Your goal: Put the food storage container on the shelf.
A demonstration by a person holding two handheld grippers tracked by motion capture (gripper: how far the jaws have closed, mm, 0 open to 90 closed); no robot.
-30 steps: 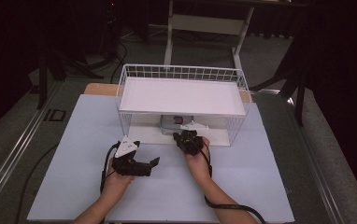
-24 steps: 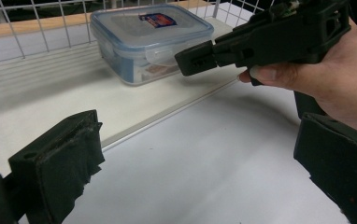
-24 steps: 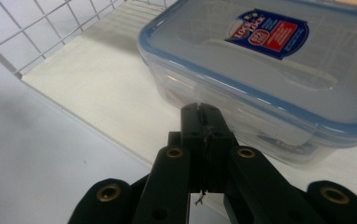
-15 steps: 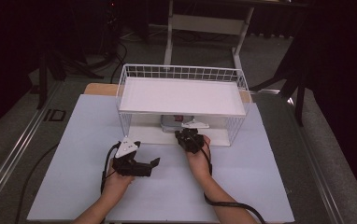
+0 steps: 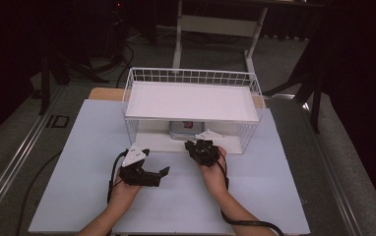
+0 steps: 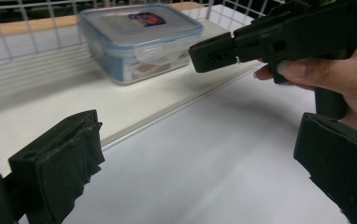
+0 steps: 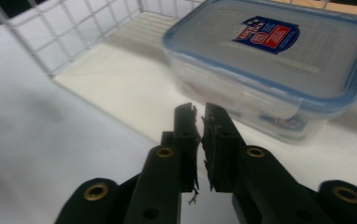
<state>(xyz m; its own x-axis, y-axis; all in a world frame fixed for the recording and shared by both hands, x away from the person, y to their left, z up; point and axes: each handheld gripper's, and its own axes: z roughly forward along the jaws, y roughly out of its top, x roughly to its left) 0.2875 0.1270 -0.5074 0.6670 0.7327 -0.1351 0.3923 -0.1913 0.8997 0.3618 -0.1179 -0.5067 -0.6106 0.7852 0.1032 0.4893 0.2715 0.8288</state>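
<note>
— Inspector: Where is the clear rectangular plastic container with the blue-rimmed lid [image 7: 279, 70]?

— Operator: On the white wire rack's [image 5: 141, 78] lower shelf, straight ahead of my right gripper [image 7: 199, 121], the nearer one, jaws closed and empty. My left gripper [image 5: 162, 172] is spread wide, empty.

White wire rack [image 5: 192, 101] sits on white table sheet [image 5: 78, 162], centre toward 12 o'clock. Small container [image 5: 186, 129] on its lower shelf, partly hidden. Left gripper [image 5: 149, 174] at 7 o'clock of rack, jaws apart, pointing to 3 o'clock. Right gripper [image 5: 204, 149] at rack's 6 o'clock edge, jaw state unclear.
</note>
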